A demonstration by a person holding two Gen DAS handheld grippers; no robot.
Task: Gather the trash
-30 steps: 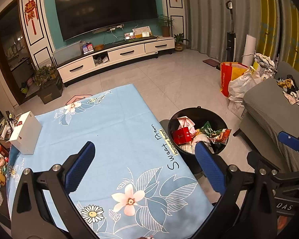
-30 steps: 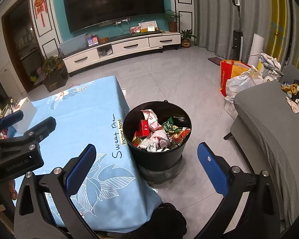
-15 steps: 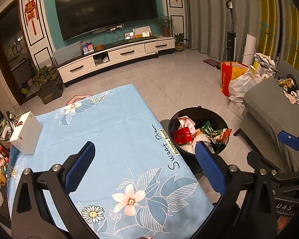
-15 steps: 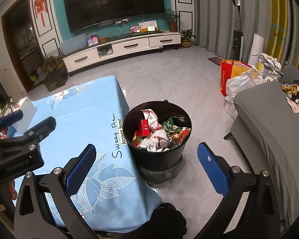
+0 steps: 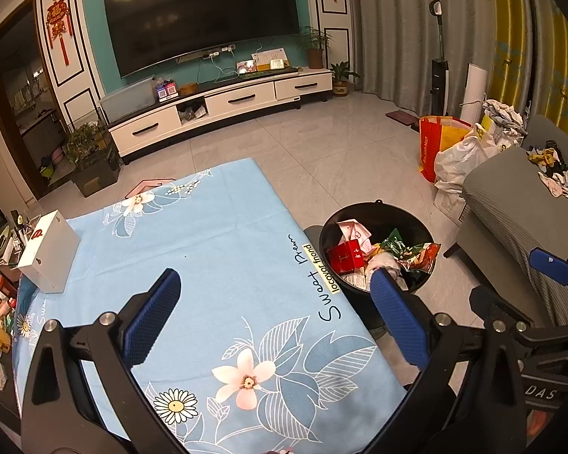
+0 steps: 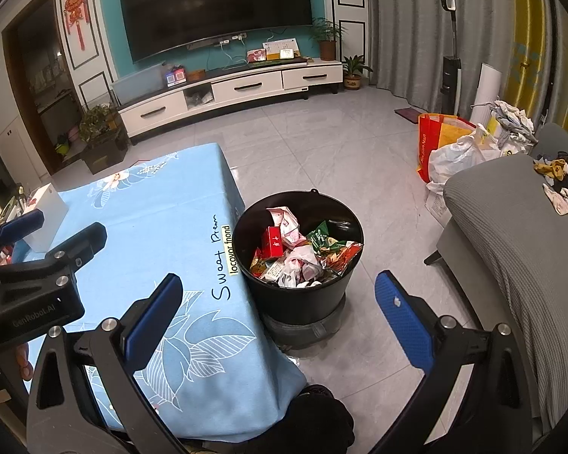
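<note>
Left hand-held gripper (image 5: 272, 306): jaws spread wide, nothing between the blue pads (image 5: 153, 316); it hangs over the bench (image 5: 216, 249), which is covered by a light blue floral cloth. Right hand-held gripper (image 6: 280, 312): jaws likewise spread wide and empty, held over the bench's right edge and the floor beside it.

The trash (image 6: 303, 251) lies in a black bucket (image 6: 303, 299) that stands on the tiled floor, just beside the bench's right edge. Contents visible: a red carton (image 6: 273, 241), upright among the rest; crumpled white and pink paper (image 6: 286, 221); a green wrapper (image 6: 320, 235); an orange-red foil wrapper (image 6: 342, 255). The pile sits below the rim.

On the bench, a white box (image 5: 49, 251) stands at the far left corner; the cloth surface between it and the grippers shows only its printed flowers and lettering.

A grey sofa (image 6: 518, 234) is to the right of the bucket, well apart from it. Red and white bags (image 6: 447, 147) sit on the floor beyond the sofa's end. A TV cabinet (image 6: 231, 92) runs along the far wall.
</note>
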